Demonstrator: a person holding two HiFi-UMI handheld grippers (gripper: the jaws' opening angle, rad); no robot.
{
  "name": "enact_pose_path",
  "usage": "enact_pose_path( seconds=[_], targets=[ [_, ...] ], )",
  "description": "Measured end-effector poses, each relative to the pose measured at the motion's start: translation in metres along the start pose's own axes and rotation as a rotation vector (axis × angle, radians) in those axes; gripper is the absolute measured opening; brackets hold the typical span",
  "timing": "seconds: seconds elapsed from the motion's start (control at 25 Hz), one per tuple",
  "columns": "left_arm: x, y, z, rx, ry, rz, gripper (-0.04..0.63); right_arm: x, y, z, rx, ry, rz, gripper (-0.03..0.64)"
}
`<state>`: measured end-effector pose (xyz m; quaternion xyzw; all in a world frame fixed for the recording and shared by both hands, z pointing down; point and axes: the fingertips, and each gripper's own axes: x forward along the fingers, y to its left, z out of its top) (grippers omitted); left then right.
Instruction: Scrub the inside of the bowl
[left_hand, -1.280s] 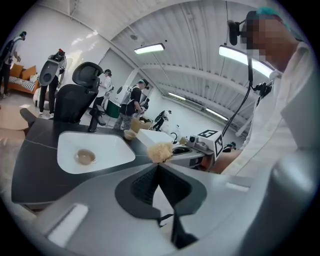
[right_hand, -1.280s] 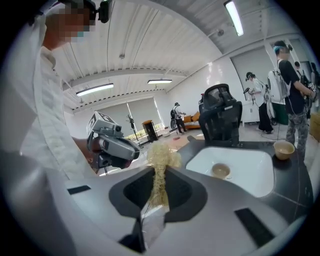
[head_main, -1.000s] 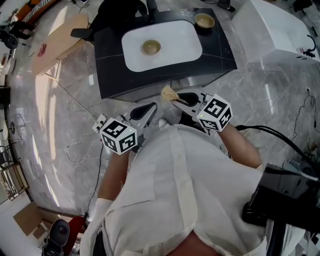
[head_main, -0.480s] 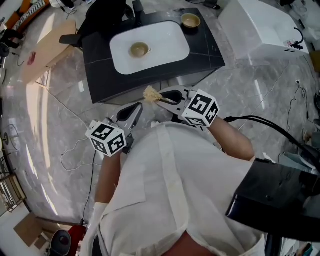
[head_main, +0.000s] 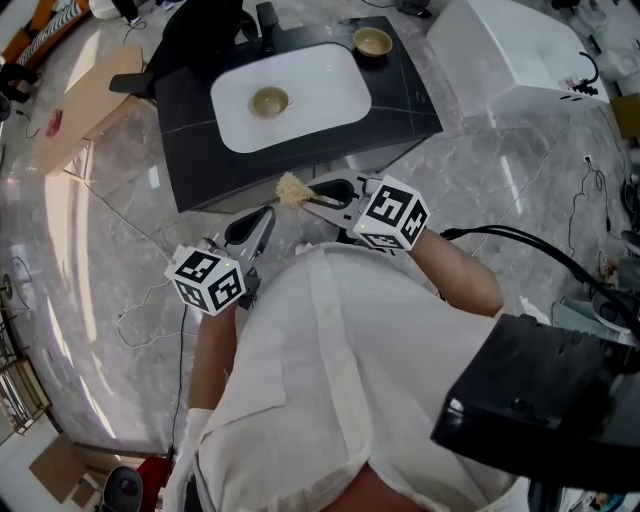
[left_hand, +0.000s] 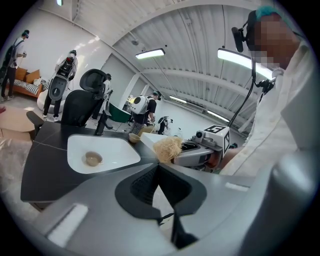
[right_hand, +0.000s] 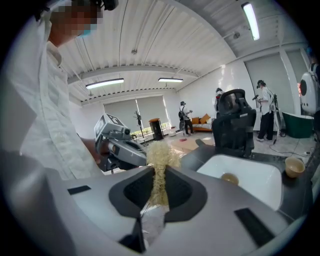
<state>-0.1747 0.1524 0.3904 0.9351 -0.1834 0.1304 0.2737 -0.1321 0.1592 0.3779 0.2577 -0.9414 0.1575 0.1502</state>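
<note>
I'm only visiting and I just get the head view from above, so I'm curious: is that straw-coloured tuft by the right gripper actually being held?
Observer: Yes. The right gripper view shows the right gripper shut on the scrubber, with its fibres squeezed between the jaws.
Operator: And the other one?
Observer: The left gripper view shows the left gripper shut, with nothing between its jaws.
Operator: Is anyone else in the room?
Observer: Yes. The right gripper view shows people standing beyond the sink.
</note>
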Motion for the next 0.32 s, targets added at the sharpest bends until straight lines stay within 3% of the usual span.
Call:
enact_pose_path(
  seconds=[0.32],
  targets=[
    [-0.0077,0.0067,0.0009,-0.003,-0.001,-0.002,0.005,0.0091,0.0032,0.0031,-0.003,0.012,0.003,0.049]
  ],
)
